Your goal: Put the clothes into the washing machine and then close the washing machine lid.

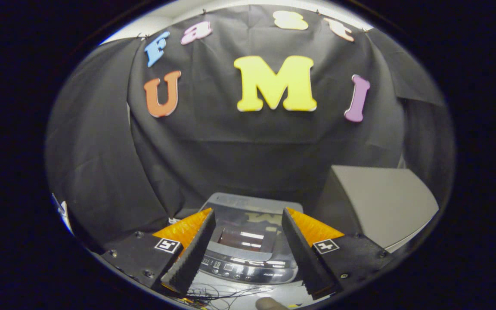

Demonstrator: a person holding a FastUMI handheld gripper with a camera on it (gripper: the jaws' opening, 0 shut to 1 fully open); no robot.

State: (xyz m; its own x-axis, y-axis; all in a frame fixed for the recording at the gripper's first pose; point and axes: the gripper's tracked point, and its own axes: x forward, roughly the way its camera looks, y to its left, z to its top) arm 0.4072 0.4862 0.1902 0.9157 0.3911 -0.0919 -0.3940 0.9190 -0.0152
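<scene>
Grey plastic and a dark glossy window made up the small top-loading washing machine [248, 241], which sat between and just beyond the jaws of the gripper [248, 219], its control panel [248, 270] nearest and its lid [248, 230] lying flat and shut. The jaws stood wide apart with nothing held between them. No clothes could be made out anywhere; whether any lay inside the drum could not be told through the reflective window. That scene fitted two stages equally: a load inside with the lid down on it, or a closed machine with the laundry somewhere out of sight. The main risk, as I judged it, was mistaking one for the other, since the lid's glare hid the drum. A second hazard was the tangle of thin wires [213, 295] on the pale tabletop [282, 297] just below the jaws, which could snag a finger on any low sweep. The grey box [377, 202] stood close beyond the right finger, so a wide swing that way might strike it, and a careless descent could press the panel's buttons.
</scene>
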